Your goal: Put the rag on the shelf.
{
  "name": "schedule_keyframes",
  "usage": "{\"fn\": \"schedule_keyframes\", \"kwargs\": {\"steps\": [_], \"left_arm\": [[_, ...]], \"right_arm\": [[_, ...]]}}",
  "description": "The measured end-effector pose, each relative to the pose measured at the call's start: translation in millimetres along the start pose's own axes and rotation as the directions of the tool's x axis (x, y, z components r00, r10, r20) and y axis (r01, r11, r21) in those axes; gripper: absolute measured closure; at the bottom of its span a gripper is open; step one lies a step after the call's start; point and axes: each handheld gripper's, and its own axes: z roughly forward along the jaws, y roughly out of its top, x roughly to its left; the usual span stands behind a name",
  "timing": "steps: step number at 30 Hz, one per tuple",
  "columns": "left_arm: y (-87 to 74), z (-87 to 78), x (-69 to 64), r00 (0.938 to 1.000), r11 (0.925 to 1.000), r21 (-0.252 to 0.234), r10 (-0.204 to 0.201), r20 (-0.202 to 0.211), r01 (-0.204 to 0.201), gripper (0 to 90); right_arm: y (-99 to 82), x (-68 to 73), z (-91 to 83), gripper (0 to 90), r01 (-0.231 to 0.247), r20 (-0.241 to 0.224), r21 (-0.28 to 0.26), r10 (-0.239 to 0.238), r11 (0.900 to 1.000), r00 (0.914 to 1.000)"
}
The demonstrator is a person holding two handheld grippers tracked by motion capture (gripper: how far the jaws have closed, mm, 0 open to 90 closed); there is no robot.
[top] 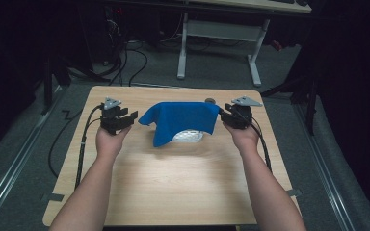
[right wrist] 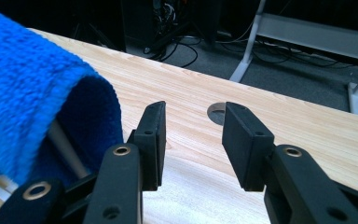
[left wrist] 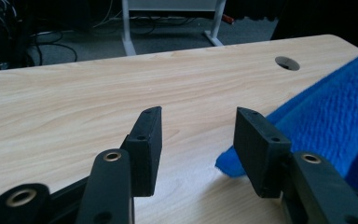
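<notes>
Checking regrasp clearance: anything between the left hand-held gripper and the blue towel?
Nothing visible. The left hand-held gripper is open with bare table between its jaws; the blue towel lies just beside its right jaw, its near corner unobstructed.

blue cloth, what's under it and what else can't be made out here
- Object under the blue cloth: high view shows just a whitish edge; the cloth hides the rest.
- Pale rod under the cloth: right gripper view, its ends hidden by the cloth, so what it belongs to is unclear.
- Table hole: high view, partly behind the cloth.
- Room beyond the table: too dark.
</notes>
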Motion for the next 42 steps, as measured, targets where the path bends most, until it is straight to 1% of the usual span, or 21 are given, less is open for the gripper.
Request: {"fn": "schedule_keyframes", "kwargs": {"steps": [5, 8, 10, 12, 17, 18, 19, 23, 24, 26, 27, 28, 29, 30, 31, 33, 34, 37, 38, 40, 42], "left_arm": [[-8.4, -7.7, 1.7, 0.9999, 0.9999, 0.007, -0.011, 0.000, 0.011, 52.5], [-13.4, -11.4, 1.5, 0.9999, 0.9999, 0.012, -0.010, 0.002, 0.010, 52.4], [-16.7, -13.8, 1.0, 1.0000, 0.9999, 0.012, -0.008, 0.004, 0.008, 52.3], [-20.3, -15.6, 1.0, 0.9999, 0.9998, 0.011, -0.013, 0.010, 0.013, 52.3], [-28.9, -19.3, 0.6, 0.9998, 0.9998, 0.016, -0.012, 0.018, 0.012, 52.0], [-30.8, -20.5, 0.7, 0.9996, 0.9997, 0.017, -0.018, 0.023, 0.018, 51.9], [-31.8, -21.4, 0.5, 0.9995, 0.9997, 0.017, -0.019, 0.025, 0.019, 52.0], [-39.0, -29.1, -3.6, 0.9992, 0.9998, 0.019, -0.005, 0.040, 0.004, 51.7], [-41.5, -31.3, -5.1, 0.9991, 0.9998, 0.020, -0.001, 0.043, 0.000, 51.5], [-47.8, -36.0, -8.7, 0.9987, 0.9995, 0.028, 0.014, 0.050, -0.015, 50.9], [-50.6, -38.0, -10.0, 0.9985, 0.9993, 0.031, 0.019, 0.052, -0.021, 50.6], [-54.6, -41.0, -11.7, 0.9981, 0.9990, 0.038, 0.021, 0.057, -0.023, 50.4], [-58.9, -44.5, -13.2, 0.9977, 0.9990, 0.038, 0.020, 0.065, -0.022, 50.1], [-63.2, -48.3, -14.8, 0.9972, 0.9989, 0.042, 0.019, 0.073, -0.022, 50.0], [-67.4, -52.8, -16.5, 0.9966, 0.9985, 0.047, 0.023, 0.079, -0.027, 49.5], [-78.6, -65.4, -21.4, 0.9954, 0.9978, 0.057, 0.028, 0.092, -0.033, 49.0], [-83.3, -70.8, -23.7, 0.9946, 0.9977, 0.058, 0.030, 0.100, -0.036, 48.2], [-97.2, -85.3, -31.4, 0.9908, 0.9983, 0.053, 0.015, 0.134, -0.023, 47.9], [-101.2, -88.3, -34.1, 0.9896, 0.9982, 0.055, 0.017, 0.143, -0.025, 47.8], [-112.7, -94.8, -42.4, 0.9876, 0.9971, 0.067, 0.025, 0.155, -0.035, 47.3], [-128.2, -99.6, -52.8, 0.9852, 0.9960, 0.076, 0.033, 0.168, -0.046, 47.2]], "right_arm": [[-3.6, -1.8, -8.8, 58.6, -0.003, 0.002, 0.002, 0.003, 1.0000, 1.0000], [-5.9, -1.5, -13.2, 56.8, 0.002, 0.003, 0.019, -0.002, 0.9998, 1.0000], [-7.6, -0.5, -16.6, 56.8, 0.009, 0.004, 0.015, -0.009, 0.9998, 0.9999], [-11.0, 0.1, -20.4, 56.5, 0.020, 0.010, -0.005, -0.020, 0.9998, 0.9998], [-18.5, 1.4, -26.1, 53.5, 0.037, 0.009, 0.025, -0.037, 0.9990, 0.9993], [-20.2, 2.0, -27.9, 53.5, 0.041, 0.008, 0.019, -0.041, 0.9990, 0.9991], [-22.9, 2.6, -30.4, 53.4, 0.047, 0.013, 0.002, -0.047, 0.9989, 0.9988], [-28.5, 5.3, -37.7, 49.1, 0.046, -0.002, 0.038, -0.046, 0.9982, 0.9989], [-29.9, 6.6, -40.4, 48.3, 0.053, -0.005, 0.039, -0.053, 0.9978, 0.9986], [-34.2, 9.9, -46.5, 46.7, 0.070, -0.011, 0.023, -0.070, 0.9973, 0.9975], [-36.4, 12.8, -49.5, 43.7, 0.074, -0.016, 0.041, -0.073, 0.9964, 0.9972], [-37.7, 14.1, -51.4, 42.8, 0.086, -0.021, 0.057, -0.085, 0.9947, 0.9961], [-40.9, 16.9, -54.8, 42.8, 0.089, -0.029, 0.053, -0.088, 0.9946, 0.9957], [-45.1, 19.5, -59.5, 43.1, 0.095, -0.036, 0.035, -0.094, 0.9949, 0.9950], [-49.0, 22.6, -64.2, 43.0, 0.096, -0.035, 0.032, -0.095, 0.9949, 0.9949], [-57.2, 28.2, -72.4, 41.6, 0.108, -0.040, 0.058, -0.106, 0.9925, 0.9936], [-66.7, 32.2, -79.4, 41.8, 0.116, -0.042, 0.044, -0.115, 0.9922, 0.9925], [-84.6, 38.7, -90.3, 42.2, 0.104, -0.055, 0.056, -0.101, 0.9930, 0.9934], [-91.5, 40.6, -93.7, 42.8, 0.103, -0.067, 0.058, -0.099, 0.9930, 0.9928], [-105.4, 45.6, -99.6, 42.9, 0.106, -0.063, 0.066, -0.102, 0.9921, 0.9928], [-116.3, 49.3, -103.1, 42.9, 0.112, -0.078, 0.082, -0.105, 0.9904, 0.9914]]}}
